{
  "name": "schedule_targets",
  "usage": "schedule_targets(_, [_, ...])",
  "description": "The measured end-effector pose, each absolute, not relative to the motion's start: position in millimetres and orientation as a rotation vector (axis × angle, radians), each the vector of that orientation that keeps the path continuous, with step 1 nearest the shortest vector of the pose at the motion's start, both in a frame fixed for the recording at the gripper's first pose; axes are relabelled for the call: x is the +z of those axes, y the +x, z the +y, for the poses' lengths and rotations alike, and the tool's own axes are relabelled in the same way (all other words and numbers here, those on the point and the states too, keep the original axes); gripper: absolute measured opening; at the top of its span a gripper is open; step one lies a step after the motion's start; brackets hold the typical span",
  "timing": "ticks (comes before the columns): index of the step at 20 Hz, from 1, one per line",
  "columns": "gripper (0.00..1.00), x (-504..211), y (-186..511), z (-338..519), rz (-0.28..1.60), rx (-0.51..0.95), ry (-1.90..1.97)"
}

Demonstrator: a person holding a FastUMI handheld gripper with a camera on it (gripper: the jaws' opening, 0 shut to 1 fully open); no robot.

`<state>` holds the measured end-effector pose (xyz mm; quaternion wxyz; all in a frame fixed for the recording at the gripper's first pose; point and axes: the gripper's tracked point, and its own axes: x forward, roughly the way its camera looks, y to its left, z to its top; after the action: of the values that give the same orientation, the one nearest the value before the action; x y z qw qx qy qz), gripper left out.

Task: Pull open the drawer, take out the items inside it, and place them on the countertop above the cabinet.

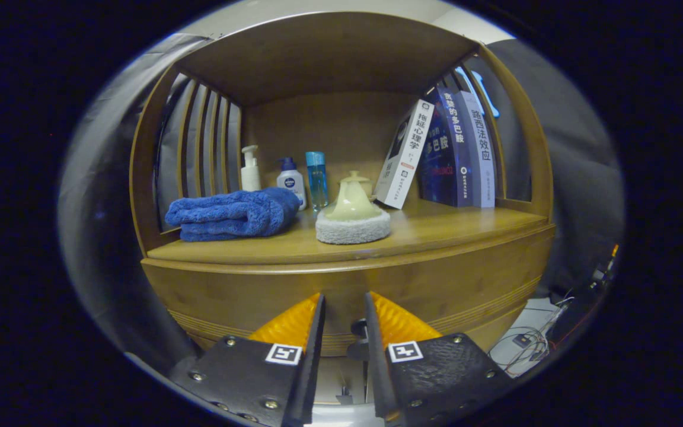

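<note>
The wooden cabinet's drawer front (pixel 436 284) curves across just ahead of my fingers, below the countertop (pixel 436 228). Its small dark knob (pixel 357 329) sits low in the gap between the fingers, close against the right one, with bare wood showing between it and the left one. My gripper (pixel 344 299) is narrowly open around the knob, and the fingertips almost reach the drawer front. The inside of the drawer is hidden.
On the countertop lie a folded blue towel (pixel 232 214), a cream teapot on a grey pad (pixel 353 222), three bottles (pixel 291 178) at the back and leaning books (pixel 442 151) on the right. Cables (pixel 525 344) trail on the floor at the lower right.
</note>
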<state>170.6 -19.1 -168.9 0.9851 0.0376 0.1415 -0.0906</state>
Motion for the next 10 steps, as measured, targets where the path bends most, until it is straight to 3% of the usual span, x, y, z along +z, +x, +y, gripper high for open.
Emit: schedule_targets(10, [0.39,-167.2,169.7,-22.7,0.287,-0.213,0.121])
